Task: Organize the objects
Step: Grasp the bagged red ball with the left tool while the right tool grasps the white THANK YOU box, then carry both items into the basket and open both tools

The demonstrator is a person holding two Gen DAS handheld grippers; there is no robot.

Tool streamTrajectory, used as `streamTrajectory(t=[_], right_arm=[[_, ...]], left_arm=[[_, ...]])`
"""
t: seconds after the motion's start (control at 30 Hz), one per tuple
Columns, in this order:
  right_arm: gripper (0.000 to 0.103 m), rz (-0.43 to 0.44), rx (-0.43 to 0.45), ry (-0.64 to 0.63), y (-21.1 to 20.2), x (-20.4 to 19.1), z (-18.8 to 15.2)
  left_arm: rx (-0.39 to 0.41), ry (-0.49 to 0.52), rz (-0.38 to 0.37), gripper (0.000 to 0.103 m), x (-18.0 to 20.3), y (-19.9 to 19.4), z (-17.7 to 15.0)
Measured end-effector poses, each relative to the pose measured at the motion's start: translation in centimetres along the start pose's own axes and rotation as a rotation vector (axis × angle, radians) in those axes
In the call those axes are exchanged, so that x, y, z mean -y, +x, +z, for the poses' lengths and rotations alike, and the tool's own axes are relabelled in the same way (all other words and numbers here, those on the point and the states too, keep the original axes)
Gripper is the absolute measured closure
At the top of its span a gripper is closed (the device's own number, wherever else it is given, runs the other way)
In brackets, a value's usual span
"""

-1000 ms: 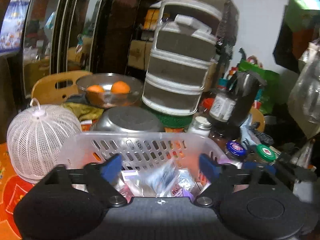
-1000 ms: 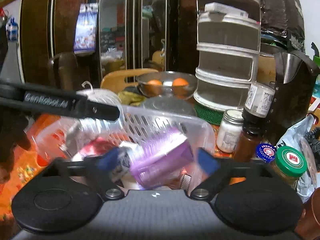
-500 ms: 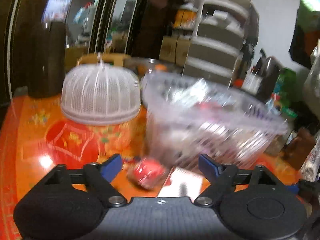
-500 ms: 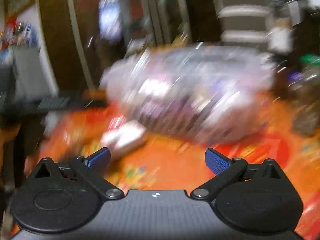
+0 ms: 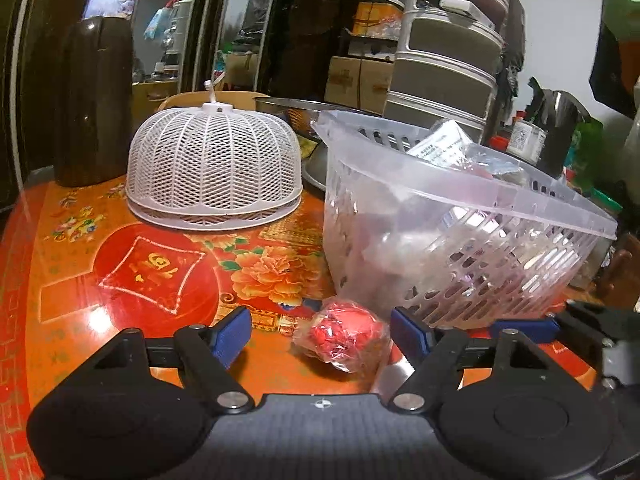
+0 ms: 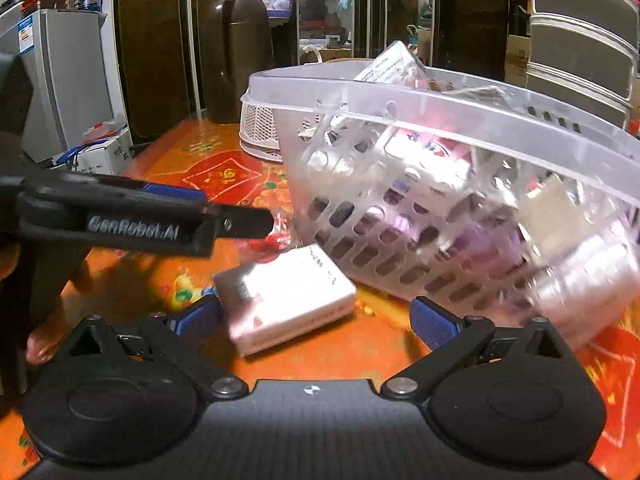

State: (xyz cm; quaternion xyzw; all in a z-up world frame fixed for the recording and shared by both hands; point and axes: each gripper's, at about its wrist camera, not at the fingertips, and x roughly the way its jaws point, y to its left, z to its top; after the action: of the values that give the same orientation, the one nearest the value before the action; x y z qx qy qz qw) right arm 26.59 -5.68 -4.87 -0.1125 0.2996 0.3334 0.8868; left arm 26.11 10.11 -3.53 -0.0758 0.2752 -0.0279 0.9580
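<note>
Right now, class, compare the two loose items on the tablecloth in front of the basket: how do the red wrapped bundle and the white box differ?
The red wrapped bundle is rounded, crinkly and in clear wrap; the white box is flat, rectangular and hard-edged. The bundle lies between the left gripper's open fingers, the box between the right gripper's. Both lie on the tablecloth, outside the basket.

basket (image 5: pixel 460 216) right of mesh dome (image 5: pixel 214 172); wrapped ball (image 5: pixel 344 334) before basket; box (image 6: pixel 286 304) beside

A surface (image 5: pixel 72 280) with an orange and red floral covering is seen. Beyond the left gripper (image 5: pixel 320 334), a clear basket (image 5: pixel 460 216) and a white mesh dome (image 5: pixel 214 168) are carried; a red wrapped bundle (image 5: pixel 344 338) lies between its fingers. A white box (image 6: pixel 286 304) lies ahead of the right gripper (image 6: pixel 316 320).
</note>
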Motion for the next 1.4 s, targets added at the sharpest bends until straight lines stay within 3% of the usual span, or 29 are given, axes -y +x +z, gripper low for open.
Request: streamTrajectory(t=[0.1,0.17,0.5,0.57,0.6,0.67,0.8,1.0,1.1,1.2,1.3,1.4], right_arm=[[0.011,0.012,-0.005,-0.047,0.5,-0.7,0.1],[0.025,0.051,-0.010,-0.051,0.6,-0.9,0.0],[0.025,-0.022,0.050,0.063,-5.7,2.4,-3.4],[0.025,-0.022,0.060,0.073,-6.9,2.8,-4.2],[0.025,-0.021,0.069,0.077,-7.4,2.9,-4.6],[0.025,-0.026,0.082,0.084,-8.1,3.0,-5.3],[0.025,-0.027,0.086,0.102,-8.9,3.3,-6.2],[0.025,-0.064,0.154,0.152,-12.8,5.2,-7.2],[0.026,-0.057,0.254,0.170,-16.1,6.3,-4.7],[0.026,-0.128,0.343,0.123,-18.0,7.4,0.3],[0.026,-0.175,0.291,0.108,-16.0,9.4,5.8],[0.026,-0.159,0.165,0.154,-12.0,11.8,8.2]], left_arm=[[-0.001,0.026,-0.002,0.023,0.2,0.3,-0.2],[-0.004,0.040,0.001,0.023,0.3,0.6,-0.4],[-0.026,0.109,0.000,0.023,1.9,1.5,-0.7],[-0.038,0.125,0.003,0.032,2.4,1.9,-0.7],[-0.041,0.134,0.014,0.048,2.7,1.9,-0.7],[-0.040,0.164,0.047,0.049,3.4,1.8,-0.9],[-0.018,0.206,0.036,0.049,4.7,0.2,-1.9],[0.030,0.178,-0.049,0.049,6.1,-4.0,-2.2],[0.134,0.129,-0.124,0.049,7.2,-7.7,0.8],[0.214,0.099,-0.174,0.049,8.5,-9.6,6.1],[0.160,0.075,-0.158,0.049,10.1,-7.1,11.7],[0.040,0.063,-0.072,0.049,11.0,-1.8,15.2]])
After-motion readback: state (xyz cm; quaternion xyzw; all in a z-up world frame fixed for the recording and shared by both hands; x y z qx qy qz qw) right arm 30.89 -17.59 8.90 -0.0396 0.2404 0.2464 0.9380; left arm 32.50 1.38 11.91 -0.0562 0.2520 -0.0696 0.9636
